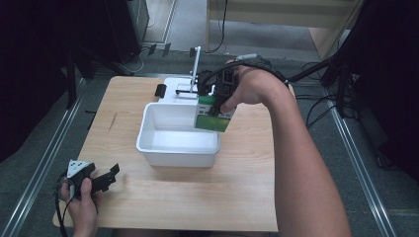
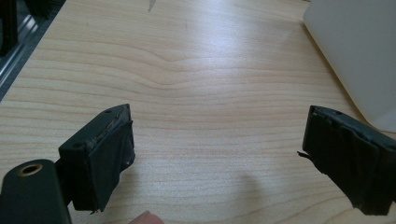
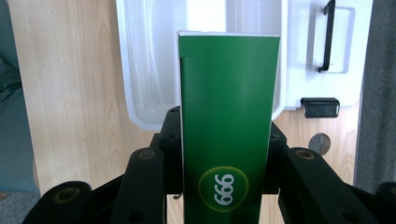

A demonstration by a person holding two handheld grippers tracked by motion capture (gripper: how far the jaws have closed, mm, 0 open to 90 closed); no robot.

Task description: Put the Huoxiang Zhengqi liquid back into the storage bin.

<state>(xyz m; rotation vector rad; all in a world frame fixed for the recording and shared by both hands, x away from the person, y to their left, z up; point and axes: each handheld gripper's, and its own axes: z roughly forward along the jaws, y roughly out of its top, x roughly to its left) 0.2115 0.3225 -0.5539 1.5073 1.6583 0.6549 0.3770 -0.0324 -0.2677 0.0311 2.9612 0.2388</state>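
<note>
**Green box held over the white tub: placement not yet made**

Wooden table [image 1: 237, 197] under a fixed overhead camera, with grey floor and metal rails at either side; items are described from left to right.

At the near left corner, the left gripper [image 1: 109, 177] rests low on the table in the person's left hand [image 1: 81, 205]. Its jaws stand wide apart with bare wood between them, as the left gripper view shows; it holds nothing and is well apart from the work.

At centre stands the white tub [image 1: 148, 129], a rectangular bin that appears empty. Behind it lies a white base plate [image 1: 170, 85] bearing a thin upright stand [image 1: 196, 66] and a small black block [image 1: 160, 90].

To the right, the right gripper [image 1: 217, 109] points downward and is clamped on the green box [image 1: 213, 118], a tall carton with a yellow-ringed emblem on its face [image 3: 223, 187]. The box hangs above the tub's far right corner, clear of the floor of the tub.

Judged progress: pickup is done; lowering and release into the tub remain. The tub's far wall and the stand just behind it are the nearest obstacles to the descent; the interior itself offers free room.
</note>
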